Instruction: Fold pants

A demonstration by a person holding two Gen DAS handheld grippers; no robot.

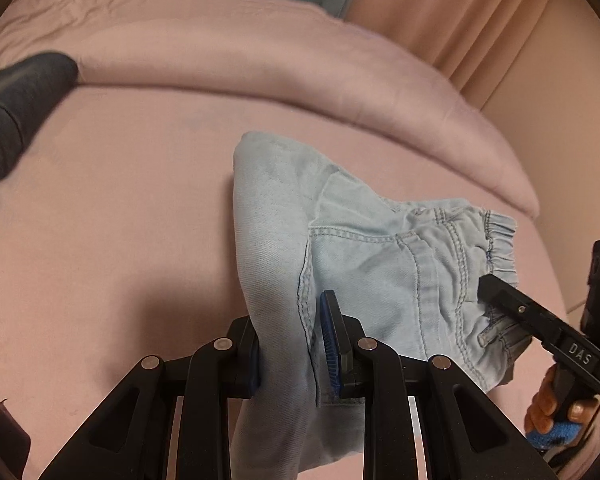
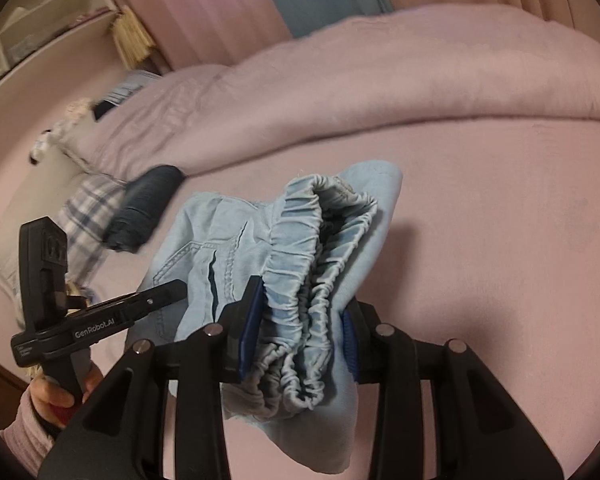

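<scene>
Bunched between the pads of both the left hand-held gripper (image 1: 296, 352) and right hand-held gripper (image 2: 300, 344), soft, limp light-blue denim pants (image 1: 364, 248) are hanging above the bed (image 1: 120, 220), the elastic waistband (image 2: 300, 280) offering the firmest hold.

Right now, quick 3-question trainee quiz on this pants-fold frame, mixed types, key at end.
1. True or false: the right gripper grips the elastic waistband of the light blue pants.
2. The left gripper is: A) open and empty B) closed on pants fabric C) resting on the dark rolled garment.
3. Fill in: the pants hang above the pink ____.

Key: 1 true; 2 B; 3 bedsheet.
</scene>
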